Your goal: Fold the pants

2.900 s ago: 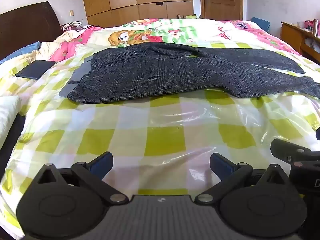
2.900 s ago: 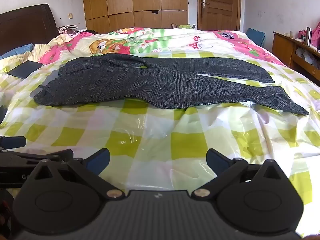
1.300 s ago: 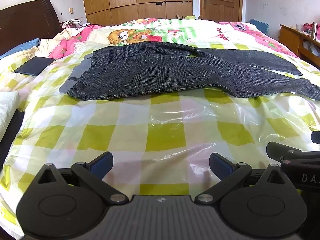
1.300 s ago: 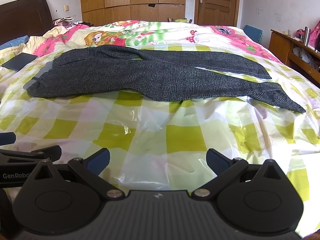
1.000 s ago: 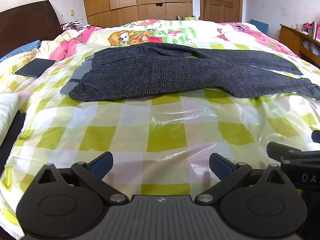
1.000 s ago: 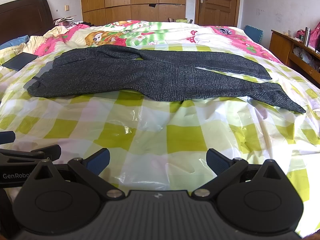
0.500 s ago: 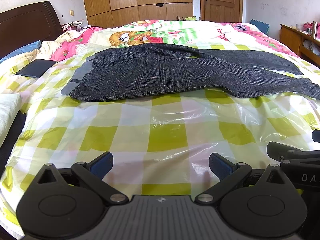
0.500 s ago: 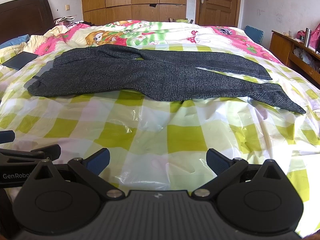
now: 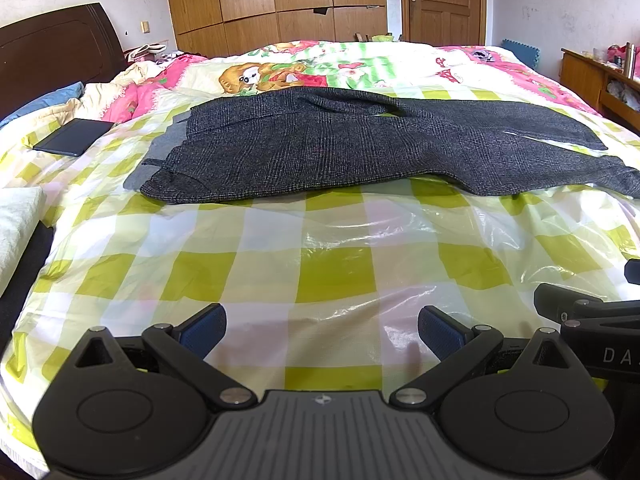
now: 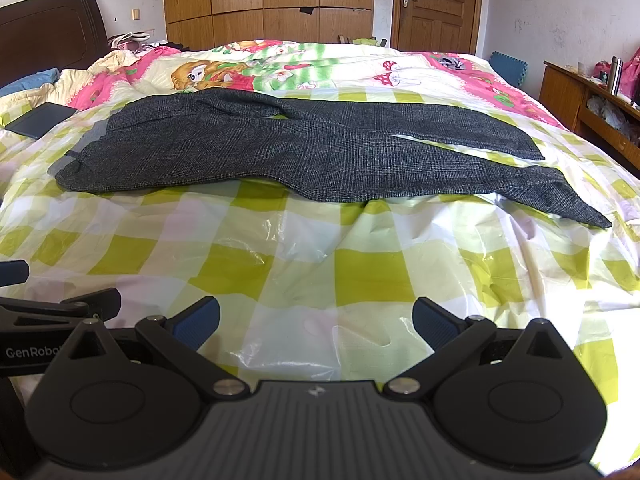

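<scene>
Grey checked trousers [image 9: 360, 148]: spread flat across checked plastic sheet [image 9: 332, 248], waistband left, legs right, unfolded. Left gripper [image 9: 320, 330], right gripper [image 10: 316, 326]: wide, empty, well short, poised for approach

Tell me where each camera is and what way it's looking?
Left wrist: sits on the left gripper, low at the bed's near edge, facing the pants; its open fingers show, the right gripper at right.
Right wrist: sits on the right gripper, facing the pants; open fingers show, the left gripper at left.
Shared: pants, checkered sheet, wardrobe, door.
</scene>
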A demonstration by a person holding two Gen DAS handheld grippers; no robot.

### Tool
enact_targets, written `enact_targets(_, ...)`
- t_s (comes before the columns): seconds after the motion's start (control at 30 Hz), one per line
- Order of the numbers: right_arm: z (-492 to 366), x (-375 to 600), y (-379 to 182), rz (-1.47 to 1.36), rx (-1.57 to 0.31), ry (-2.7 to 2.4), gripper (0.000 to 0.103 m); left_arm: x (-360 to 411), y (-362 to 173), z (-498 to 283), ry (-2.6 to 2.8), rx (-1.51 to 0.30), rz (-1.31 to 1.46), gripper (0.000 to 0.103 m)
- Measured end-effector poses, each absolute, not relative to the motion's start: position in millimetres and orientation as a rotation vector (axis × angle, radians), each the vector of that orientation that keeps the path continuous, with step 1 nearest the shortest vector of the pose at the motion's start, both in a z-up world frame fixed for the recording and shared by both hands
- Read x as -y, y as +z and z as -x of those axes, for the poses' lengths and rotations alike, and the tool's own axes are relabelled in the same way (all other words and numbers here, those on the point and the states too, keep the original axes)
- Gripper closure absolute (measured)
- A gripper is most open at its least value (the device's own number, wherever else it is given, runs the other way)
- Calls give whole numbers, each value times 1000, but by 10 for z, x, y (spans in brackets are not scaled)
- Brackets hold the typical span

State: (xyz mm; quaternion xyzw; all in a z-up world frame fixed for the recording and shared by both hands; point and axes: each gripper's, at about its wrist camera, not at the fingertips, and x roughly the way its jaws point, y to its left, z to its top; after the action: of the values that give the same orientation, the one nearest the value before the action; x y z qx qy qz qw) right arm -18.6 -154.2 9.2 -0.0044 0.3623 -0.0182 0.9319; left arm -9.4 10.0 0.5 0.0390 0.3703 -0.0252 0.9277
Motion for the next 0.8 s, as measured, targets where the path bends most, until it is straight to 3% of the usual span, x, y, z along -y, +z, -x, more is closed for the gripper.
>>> enact_targets(0.8, 188, 1537, 90, 9, -742, -38, 1, -94, 5, 94, -47, -755, -83, 0)
